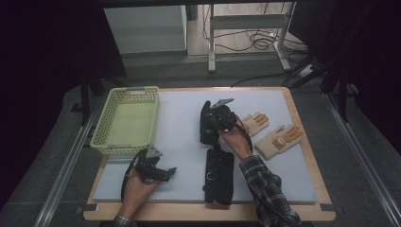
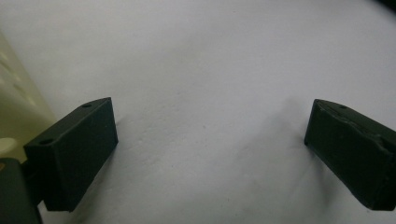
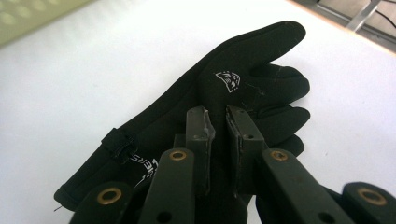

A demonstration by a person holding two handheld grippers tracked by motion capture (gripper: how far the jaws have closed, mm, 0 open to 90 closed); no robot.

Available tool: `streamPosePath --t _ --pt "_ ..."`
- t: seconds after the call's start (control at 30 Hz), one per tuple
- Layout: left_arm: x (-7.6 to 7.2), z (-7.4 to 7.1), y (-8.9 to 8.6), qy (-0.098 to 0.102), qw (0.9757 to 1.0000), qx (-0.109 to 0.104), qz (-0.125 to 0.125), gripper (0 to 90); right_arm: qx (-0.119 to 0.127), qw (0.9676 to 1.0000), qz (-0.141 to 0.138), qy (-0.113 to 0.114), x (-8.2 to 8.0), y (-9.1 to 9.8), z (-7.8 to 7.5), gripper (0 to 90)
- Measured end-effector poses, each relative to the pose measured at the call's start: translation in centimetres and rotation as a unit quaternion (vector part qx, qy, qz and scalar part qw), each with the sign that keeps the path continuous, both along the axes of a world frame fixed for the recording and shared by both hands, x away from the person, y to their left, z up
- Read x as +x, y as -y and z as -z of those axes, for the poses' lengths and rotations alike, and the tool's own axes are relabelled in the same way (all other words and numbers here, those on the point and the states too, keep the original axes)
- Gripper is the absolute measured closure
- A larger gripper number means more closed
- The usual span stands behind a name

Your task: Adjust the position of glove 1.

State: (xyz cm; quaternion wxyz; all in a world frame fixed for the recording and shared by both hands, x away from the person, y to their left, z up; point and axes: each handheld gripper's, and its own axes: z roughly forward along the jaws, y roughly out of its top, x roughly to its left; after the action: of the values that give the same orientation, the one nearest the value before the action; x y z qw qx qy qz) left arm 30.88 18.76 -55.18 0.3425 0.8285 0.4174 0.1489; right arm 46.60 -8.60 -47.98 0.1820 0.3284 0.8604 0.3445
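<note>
A black glove with a small white logo lies on the white mat, fingers pointing away from me. My right gripper sits on its palm; in the right gripper view the jaws are closed to a thin slit, pinching the glove. A second black glove lies nearer the front edge. Two tan gloves rest to the right. My left gripper is low over bare mat at the front left, its fingers wide apart and empty.
A pale yellow perforated basket stands at the mat's left, empty, and its wall edges into the left gripper view. The wooden tabletop borders the mat. Table legs and cables are beyond the far edge.
</note>
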Motion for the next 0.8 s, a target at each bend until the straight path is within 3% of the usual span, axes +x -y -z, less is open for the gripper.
streamPosePath --t 0.13,0.37,0.8 --pt "0.0 0.0 0.0 0.0 1.0 0.0 0.0 2.6 0.016 0.9998 -0.007 0.003 -0.8 0.2 -1.5 79.2" --pt "0.0 0.0 0.0 0.001 1.0 -0.002 -0.001 2.6 0.023 0.9991 -0.036 -0.002 -4.2 0.9 -3.6 78.9" --pt "0.0 0.1 0.1 0.002 1.0 -0.007 -0.005 2.6 0.031 0.9975 -0.064 -0.002 -12.5 3.1 -3.6 78.2"
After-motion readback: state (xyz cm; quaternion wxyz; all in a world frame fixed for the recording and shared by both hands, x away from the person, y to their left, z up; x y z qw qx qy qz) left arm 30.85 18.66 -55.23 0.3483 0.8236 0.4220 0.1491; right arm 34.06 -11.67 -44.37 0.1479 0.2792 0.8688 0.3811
